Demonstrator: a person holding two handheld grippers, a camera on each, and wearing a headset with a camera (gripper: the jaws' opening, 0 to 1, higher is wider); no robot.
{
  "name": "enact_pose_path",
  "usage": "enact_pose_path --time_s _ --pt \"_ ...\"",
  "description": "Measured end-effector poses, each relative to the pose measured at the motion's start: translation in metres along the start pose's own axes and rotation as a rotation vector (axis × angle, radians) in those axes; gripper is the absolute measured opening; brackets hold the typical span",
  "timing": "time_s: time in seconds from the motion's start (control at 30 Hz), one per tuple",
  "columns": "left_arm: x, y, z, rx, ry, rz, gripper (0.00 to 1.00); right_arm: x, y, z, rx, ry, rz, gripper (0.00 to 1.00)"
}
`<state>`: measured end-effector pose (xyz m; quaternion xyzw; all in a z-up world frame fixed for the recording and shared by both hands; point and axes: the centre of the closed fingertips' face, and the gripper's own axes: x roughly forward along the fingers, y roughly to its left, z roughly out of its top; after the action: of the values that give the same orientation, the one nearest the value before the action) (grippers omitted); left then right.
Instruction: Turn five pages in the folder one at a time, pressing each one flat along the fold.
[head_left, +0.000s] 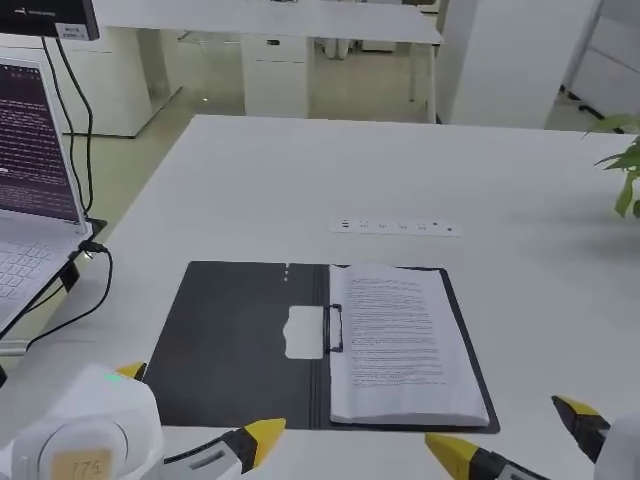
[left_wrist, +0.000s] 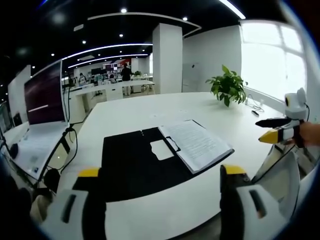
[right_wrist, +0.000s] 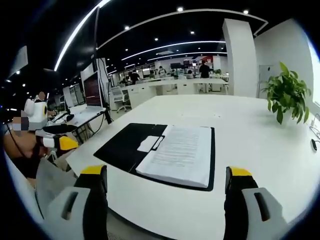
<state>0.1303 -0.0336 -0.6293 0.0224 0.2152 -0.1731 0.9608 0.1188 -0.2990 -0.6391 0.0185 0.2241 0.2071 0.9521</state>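
An open black folder (head_left: 235, 345) lies on the white table, its empty left cover flat and a stack of printed pages (head_left: 400, 340) clamped on its right half by a clip (head_left: 333, 327) at the fold. The folder (left_wrist: 140, 160) and pages (left_wrist: 197, 144) lie ahead of my left gripper (left_wrist: 161, 175), which is open with nothing between its yellow-tipped fingers. My right gripper (right_wrist: 165, 175) is open too, short of the pages (right_wrist: 180, 152). In the head view the left gripper (head_left: 195, 405) and right gripper (head_left: 515, 430) hover at the table's near edge, apart from the folder.
A laptop (head_left: 30, 190) with cables stands at the table's left. A white power strip (head_left: 395, 227) lies beyond the folder. A green plant (head_left: 625, 165) stands at the right edge. Behind are more white desks (head_left: 270, 20).
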Motion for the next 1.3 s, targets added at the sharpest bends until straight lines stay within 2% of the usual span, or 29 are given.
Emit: enact_pose_path --time_s 0.5,0.9,1.1,1.3 --pt "0.016 -0.017 0.003 0.029 0.012 -0.062 0.95 -0.008 0.002 -0.003 0.016 -0.011 -0.026 0.96" --pt "0.028 -0.026 0.005 0.061 0.015 -0.105 0.93 -0.013 0.006 -0.006 0.027 -0.023 -0.037 0.96" --pt "0.040 -0.035 0.001 0.099 0.037 -0.145 0.92 -0.014 0.016 -0.007 0.035 -0.027 -0.027 0.95" --pt "0.055 -0.043 0.003 0.102 0.027 -0.185 0.90 -0.015 0.021 -0.008 0.041 -0.033 -0.030 0.95"
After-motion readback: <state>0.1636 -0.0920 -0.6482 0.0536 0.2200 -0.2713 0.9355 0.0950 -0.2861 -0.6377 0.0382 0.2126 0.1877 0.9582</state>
